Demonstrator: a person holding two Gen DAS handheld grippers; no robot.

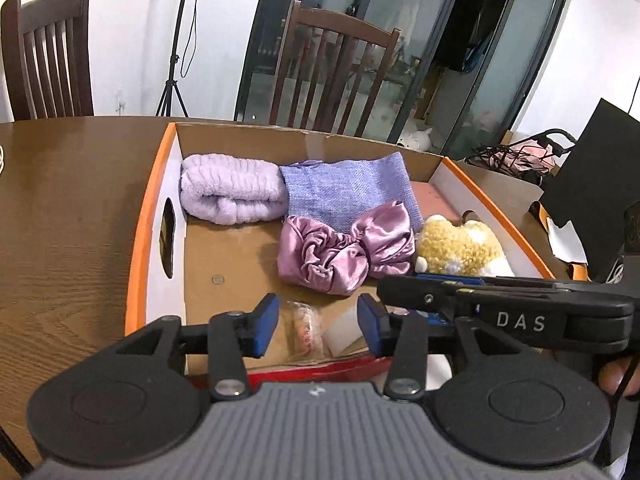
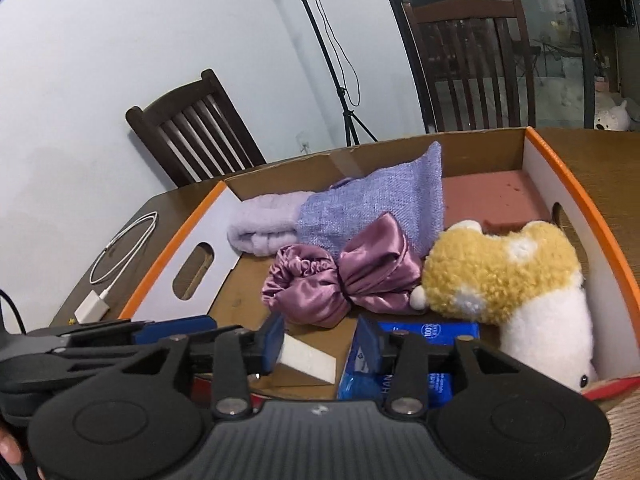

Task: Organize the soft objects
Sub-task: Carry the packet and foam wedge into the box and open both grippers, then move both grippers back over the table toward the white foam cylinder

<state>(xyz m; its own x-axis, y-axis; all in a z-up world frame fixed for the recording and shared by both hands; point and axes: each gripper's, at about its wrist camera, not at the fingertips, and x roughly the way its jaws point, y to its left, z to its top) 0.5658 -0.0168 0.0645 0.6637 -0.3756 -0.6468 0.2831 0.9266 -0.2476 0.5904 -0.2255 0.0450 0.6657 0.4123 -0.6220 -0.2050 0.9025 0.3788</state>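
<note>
The left gripper hangs over the near end of the orange-rimmed cardboard box with its blue-padded fingers spread apart and holding nothing; a small clear packet lies on the box floor below the gap. Ahead of it to the left lies a rolled lilac towel, touching a lavender woven pouch, and straight ahead a pink satin scrunchie bow rests against the pouch's near edge. The right gripper is also parted and empty, with a white foam block below its left finger and a blue packet under its right. A yellow-and-white plush toy sits ahead to the right, touching the bow.
</note>
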